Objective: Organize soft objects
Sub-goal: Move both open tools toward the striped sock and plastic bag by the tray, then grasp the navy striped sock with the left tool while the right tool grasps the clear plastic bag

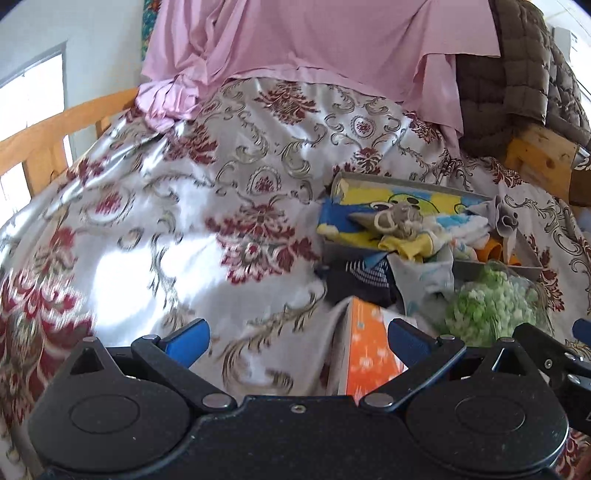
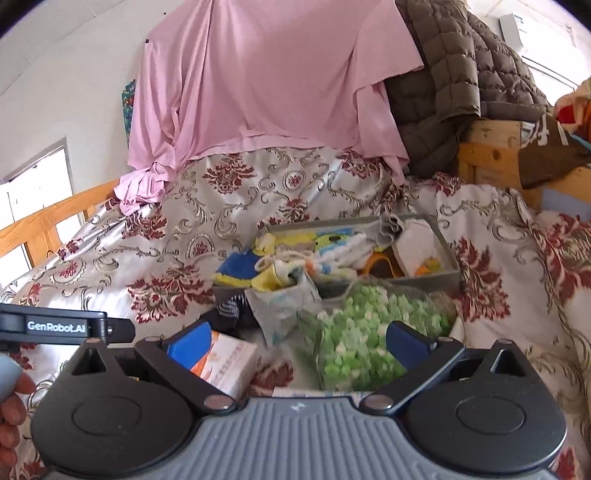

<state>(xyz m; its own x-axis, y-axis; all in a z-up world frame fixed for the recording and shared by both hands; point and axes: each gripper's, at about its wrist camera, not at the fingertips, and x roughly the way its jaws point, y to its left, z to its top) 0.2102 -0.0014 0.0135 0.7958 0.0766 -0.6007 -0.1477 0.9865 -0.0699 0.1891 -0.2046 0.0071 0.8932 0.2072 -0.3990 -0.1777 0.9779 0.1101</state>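
Some small cloths are already piled in the grey tray; socks are left on the bed. Both jaws are spread, nothing gripped.

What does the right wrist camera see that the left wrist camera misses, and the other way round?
Only the right wrist view shows a hand at its left edge, the printed name on the left gripper's side and the white unit high on the wall. Only the left wrist view shows the orange side of the tissue box full on. Both show the grey tray of small clothes, the bag of green pieces, the pink sheet and open grippers.
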